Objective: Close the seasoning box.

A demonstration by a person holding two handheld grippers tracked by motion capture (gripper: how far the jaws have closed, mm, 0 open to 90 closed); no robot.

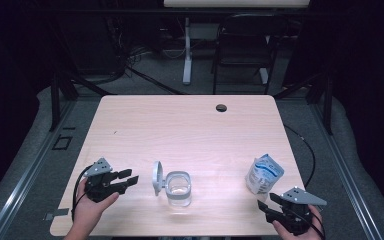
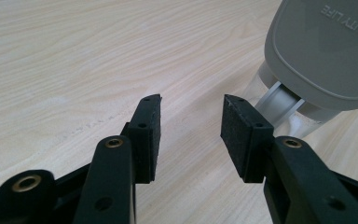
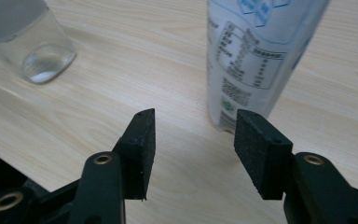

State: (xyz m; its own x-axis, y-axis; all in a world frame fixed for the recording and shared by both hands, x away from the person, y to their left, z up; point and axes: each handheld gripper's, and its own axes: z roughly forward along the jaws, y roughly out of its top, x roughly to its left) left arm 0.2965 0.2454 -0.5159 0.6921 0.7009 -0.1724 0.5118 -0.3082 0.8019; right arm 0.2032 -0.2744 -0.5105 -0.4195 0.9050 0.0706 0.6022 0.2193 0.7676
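A clear square container (image 1: 178, 188) with its grey hinged lid (image 1: 157, 177) flipped up stands near the table's front middle. My left gripper (image 1: 131, 176) rests left of it, open, nothing between its pads; in the left gripper view the grey lid (image 2: 324, 51) looms just beyond the gripper (image 2: 191, 128). A white and blue pouch (image 1: 263, 173) stands upright at the front right. My right gripper (image 1: 265, 206) sits just in front of it, open and empty. The right gripper view has the pouch (image 3: 256, 56) ahead of the gripper (image 3: 193, 140) and the container (image 3: 28, 39) at upper left.
The light wooden table (image 1: 190, 130) has a dark cable hole (image 1: 221, 107) near its far edge. A black folding chair (image 1: 242, 47) and a white desk leg (image 1: 187, 50) stand on the floor behind. A cable (image 1: 307, 150) hangs off the right side.
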